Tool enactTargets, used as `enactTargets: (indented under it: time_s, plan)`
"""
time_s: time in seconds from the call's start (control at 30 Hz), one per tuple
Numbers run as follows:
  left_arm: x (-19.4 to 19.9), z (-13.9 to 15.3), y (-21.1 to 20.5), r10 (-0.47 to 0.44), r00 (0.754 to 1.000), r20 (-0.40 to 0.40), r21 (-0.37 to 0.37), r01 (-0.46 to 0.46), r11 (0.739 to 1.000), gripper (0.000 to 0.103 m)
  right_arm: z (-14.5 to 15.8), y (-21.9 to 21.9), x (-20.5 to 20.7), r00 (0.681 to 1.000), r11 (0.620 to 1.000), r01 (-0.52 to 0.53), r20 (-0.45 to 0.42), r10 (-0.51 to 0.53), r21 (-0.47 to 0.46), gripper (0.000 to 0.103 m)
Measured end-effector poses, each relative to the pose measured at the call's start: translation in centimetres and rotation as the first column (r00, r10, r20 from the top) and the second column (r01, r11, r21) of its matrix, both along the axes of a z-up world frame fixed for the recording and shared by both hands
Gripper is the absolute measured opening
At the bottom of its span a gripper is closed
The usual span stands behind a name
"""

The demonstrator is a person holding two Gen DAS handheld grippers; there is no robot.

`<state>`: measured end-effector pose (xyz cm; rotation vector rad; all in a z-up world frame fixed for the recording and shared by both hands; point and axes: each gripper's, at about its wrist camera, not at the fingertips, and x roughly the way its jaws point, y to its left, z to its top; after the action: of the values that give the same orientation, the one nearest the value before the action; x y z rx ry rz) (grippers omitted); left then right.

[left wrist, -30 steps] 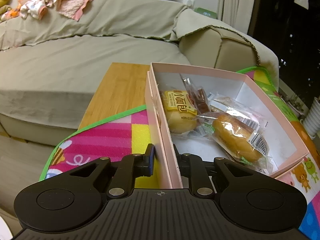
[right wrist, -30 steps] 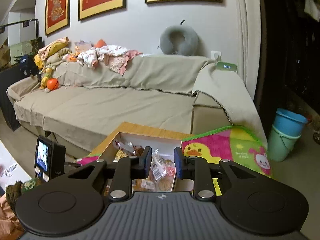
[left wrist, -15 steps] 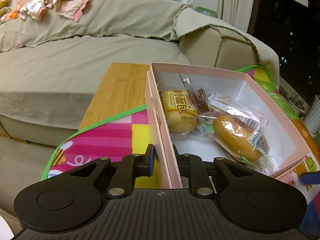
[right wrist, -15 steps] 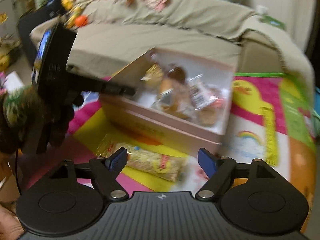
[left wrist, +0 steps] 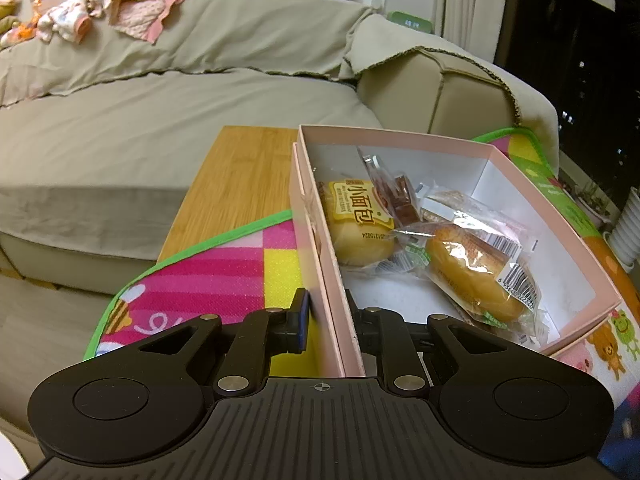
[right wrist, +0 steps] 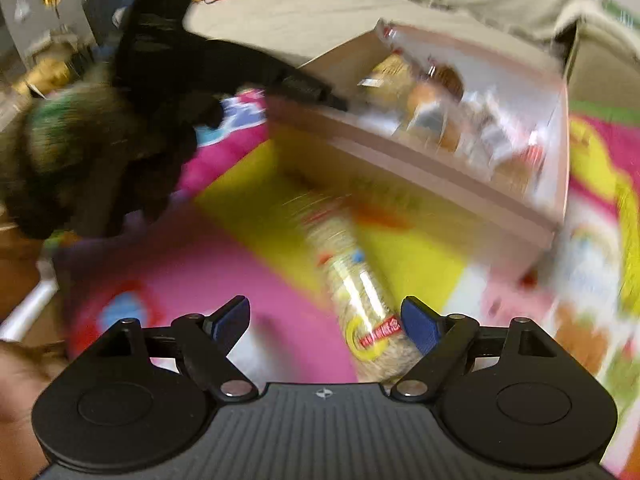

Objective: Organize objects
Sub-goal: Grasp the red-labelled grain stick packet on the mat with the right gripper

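Observation:
A pink cardboard box (left wrist: 460, 148) sits on the colourful play mat (left wrist: 208, 276) and holds several wrapped buns and snacks, among them a yellow-labelled bun (left wrist: 356, 220). My left gripper (left wrist: 326, 316) is shut on the box's near left wall. In the blurred right wrist view, a long clear snack packet (right wrist: 356, 288) with a red and yellow label lies on the mat in front of the box (right wrist: 420, 168). My right gripper (right wrist: 326, 320) hangs just above it, open, with the packet's near end between its blue pads and close to the right one.
A beige sofa (left wrist: 160, 92) with clothes on its back stands behind the low wooden table (left wrist: 240, 176). In the right wrist view the left gripper's dark body and a gloved hand (right wrist: 132, 128) fill the upper left.
My right gripper opened wide, tipped downward and dropped towards the mat, bringing the snack packet up between its pads. My left gripper kept its grip on the box wall without moving.

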<state>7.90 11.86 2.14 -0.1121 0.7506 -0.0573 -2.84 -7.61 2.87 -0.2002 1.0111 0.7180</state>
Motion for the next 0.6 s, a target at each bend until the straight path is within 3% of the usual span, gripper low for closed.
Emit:
enactTargets:
  time_s: [0.07,0.23,0.3,0.37,0.4,0.47,0.6]
  plan:
    - [0.0,-0.1,0.0,-0.002,1.000,0.001,-0.004,0.002,1.000,0.018,0.3,-0.2,-1.3,0.999,0.999,-0.018,-0.045,0.019,0.031,0.083]
    - [0.1,-0.1,0.1,-0.003,1.000,0.001,-0.005,0.003,1.000,0.018,1.3,-0.2,-2.4,0.999,0.999,0.049,0.014,-0.049,0.018,0.082]
    - [0.1,-0.1,0.1,-0.003,1.000,0.000,-0.005,0.003,1.000,0.018,1.2,-0.1,-2.0,0.995,0.996,0.092,0.045,-0.092,0.012,0.074]
    - [0.1,-0.1,0.1,-0.004,1.000,0.000,-0.004,0.004,1.000,0.018,0.6,0.4,-1.3,0.991,0.992,0.123,0.064,-0.122,-0.024,0.056]
    - [0.1,-0.1,0.1,-0.003,1.000,-0.001,-0.004,0.003,1.000,0.018,0.4,0.6,-1.4,0.988,0.990,0.136,0.082,-0.133,-0.039,0.056]
    - [0.1,-0.1,0.1,-0.002,1.000,-0.001,-0.003,0.002,1.000,0.018,0.5,1.1,-2.0,0.987,0.991,0.117,0.117,-0.110,-0.060,0.038]
    - [0.1,0.0,0.0,0.000,1.000,-0.002,-0.003,0.000,1.000,0.018,1.2,0.8,-3.1,0.989,0.992,0.097,0.116,-0.088,-0.077,0.028]
